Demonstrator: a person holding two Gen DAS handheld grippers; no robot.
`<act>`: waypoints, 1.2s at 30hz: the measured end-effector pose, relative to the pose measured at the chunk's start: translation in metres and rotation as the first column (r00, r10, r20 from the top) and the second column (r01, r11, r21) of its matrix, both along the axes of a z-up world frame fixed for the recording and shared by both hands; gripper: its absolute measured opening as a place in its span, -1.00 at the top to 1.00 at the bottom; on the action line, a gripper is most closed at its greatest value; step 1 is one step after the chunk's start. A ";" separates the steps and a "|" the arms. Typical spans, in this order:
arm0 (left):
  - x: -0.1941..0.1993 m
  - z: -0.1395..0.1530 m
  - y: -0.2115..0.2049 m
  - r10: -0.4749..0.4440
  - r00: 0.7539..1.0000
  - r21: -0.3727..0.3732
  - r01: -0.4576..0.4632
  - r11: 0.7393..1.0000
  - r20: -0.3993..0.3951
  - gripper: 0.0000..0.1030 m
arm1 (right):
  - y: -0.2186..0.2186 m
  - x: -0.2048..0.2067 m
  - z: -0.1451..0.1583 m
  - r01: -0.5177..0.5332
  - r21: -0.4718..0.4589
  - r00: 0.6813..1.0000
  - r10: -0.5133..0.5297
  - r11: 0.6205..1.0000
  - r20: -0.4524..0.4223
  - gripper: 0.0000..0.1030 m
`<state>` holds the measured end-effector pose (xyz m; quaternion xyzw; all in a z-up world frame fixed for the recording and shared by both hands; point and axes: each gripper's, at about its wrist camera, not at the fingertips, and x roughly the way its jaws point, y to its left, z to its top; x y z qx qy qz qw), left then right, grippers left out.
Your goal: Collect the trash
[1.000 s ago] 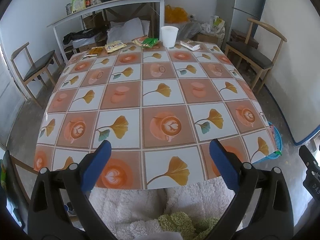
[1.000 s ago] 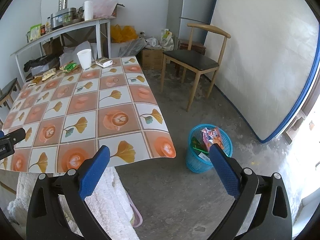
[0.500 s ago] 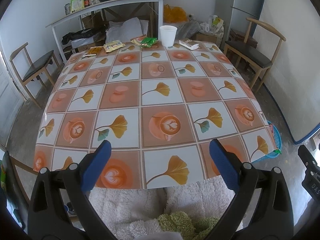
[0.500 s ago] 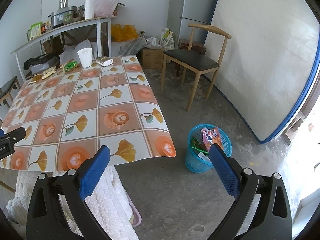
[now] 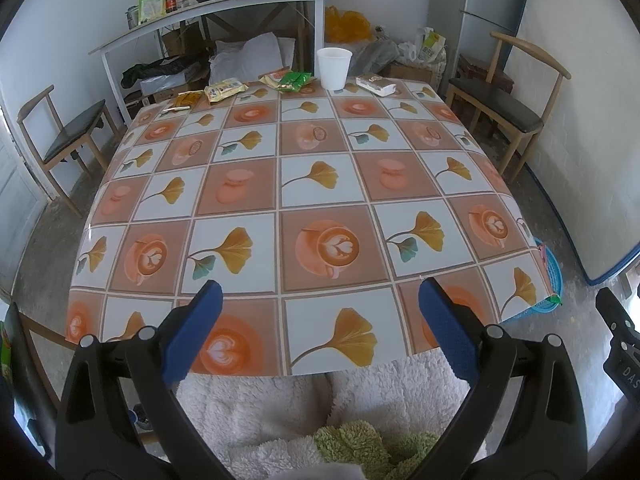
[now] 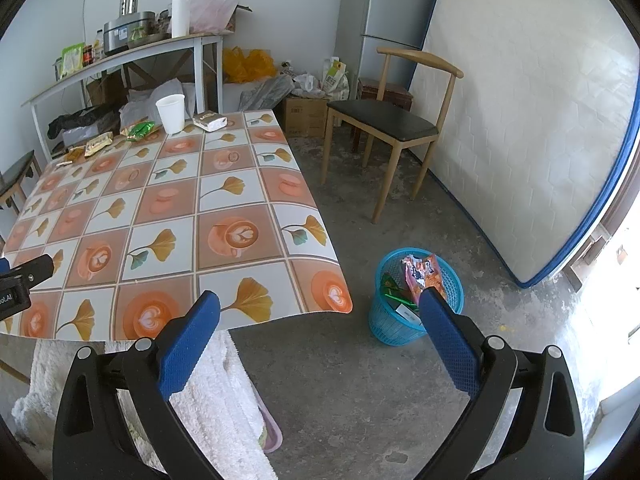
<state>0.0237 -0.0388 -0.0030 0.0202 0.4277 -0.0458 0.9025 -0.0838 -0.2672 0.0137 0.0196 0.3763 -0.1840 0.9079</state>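
Note:
Trash lies along the far edge of the patterned table [image 5: 320,184]: a white paper cup [image 5: 334,68], a green wrapper [image 5: 295,79], a yellow packet [image 5: 225,90], an orange wrapper [image 5: 187,100] and a white packet [image 5: 376,83]. The cup [image 6: 171,113] and the white packet [image 6: 209,121] also show in the right wrist view. A blue basket [image 6: 416,300] on the floor right of the table holds wrappers. My left gripper [image 5: 320,328] is open and empty over the near table edge. My right gripper [image 6: 318,334] is open and empty above the floor between the table corner and the basket.
Wooden chairs stand right [image 6: 394,124] and left [image 5: 68,136] of the table. A white shelf table [image 5: 208,12] with kitchen items stands behind it. A mattress [image 6: 532,120] leans on the right wall. A fluffy white blanket [image 5: 304,404] lies below the near edge.
Both views have shifted slightly forward toward the table. Both grippers stay open and empty.

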 end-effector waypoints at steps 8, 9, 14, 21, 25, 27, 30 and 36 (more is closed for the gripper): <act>0.000 0.000 -0.001 0.000 1.000 0.001 0.000 1.000 0.002 -0.84 | 0.000 0.000 0.000 -0.001 0.000 1.000 0.001 1.000 -0.001 -0.88; 0.000 0.000 0.000 0.000 1.000 0.000 0.000 1.000 0.001 -0.84 | 0.000 0.000 0.000 -0.001 0.000 1.000 0.001 1.000 0.000 -0.88; -0.001 0.001 -0.001 0.001 1.000 0.001 -0.001 1.000 0.003 -0.84 | 0.000 0.000 0.000 -0.001 0.001 1.000 0.001 1.000 -0.001 -0.88; -0.001 0.001 -0.001 0.002 1.000 0.000 -0.002 1.000 0.000 -0.84 | 0.000 0.000 0.000 0.000 -0.001 1.000 0.000 1.000 -0.001 -0.88; -0.001 0.001 -0.001 0.001 1.000 0.001 -0.001 1.000 0.001 -0.84 | 0.000 0.000 0.000 0.001 0.000 1.000 -0.001 1.000 0.001 -0.88; -0.001 0.000 -0.001 0.001 1.000 0.001 -0.001 1.000 0.000 -0.84 | -0.001 -0.001 0.000 0.002 0.000 1.000 -0.002 1.000 0.001 -0.88; -0.001 0.000 -0.001 -0.002 1.000 0.001 0.002 1.000 -0.002 -0.84 | -0.002 -0.002 -0.001 0.002 0.000 1.000 -0.002 1.000 0.001 -0.88; 0.000 0.000 -0.001 -0.002 1.000 0.001 0.002 1.000 -0.002 -0.84 | -0.002 -0.001 -0.001 0.001 0.000 1.000 -0.001 1.000 0.000 -0.88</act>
